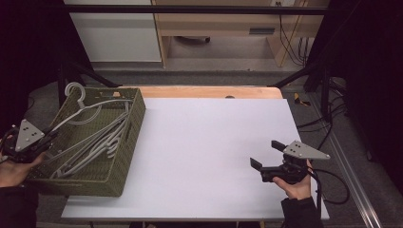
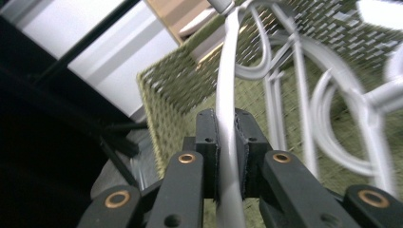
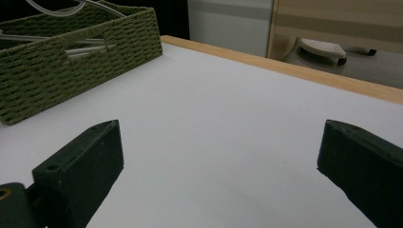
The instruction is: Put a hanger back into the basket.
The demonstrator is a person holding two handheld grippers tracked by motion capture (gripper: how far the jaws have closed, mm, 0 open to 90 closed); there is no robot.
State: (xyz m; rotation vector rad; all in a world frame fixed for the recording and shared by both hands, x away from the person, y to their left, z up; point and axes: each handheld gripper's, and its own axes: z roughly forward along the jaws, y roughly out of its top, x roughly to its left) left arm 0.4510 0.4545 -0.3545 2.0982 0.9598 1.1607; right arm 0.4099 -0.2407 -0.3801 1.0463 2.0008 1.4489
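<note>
A green woven basket (image 1: 135,123) stands at the table's left edge and holds several white plastic hangers (image 1: 95,142). One white hanger (image 1: 78,114) is raised, its hook above the far rim. My left gripper (image 1: 47,135) is shut on that hanger's arm at the basket's near left; in the left gripper view the white bar (image 2: 228,156) runs up between the closed jaws of my left gripper (image 2: 228,128). My right gripper (image 1: 266,154) rests open over the white table at the right, nothing between its jaws; its view shows the basket (image 3: 71,66) far left.
The white table top (image 1: 204,147) stretches between the basket and my right gripper, with a wooden strip (image 1: 209,91) along its far edge. A black cable (image 1: 332,185) trails off the right gripper. Dark frame bars and a cabinet stand beyond the table.
</note>
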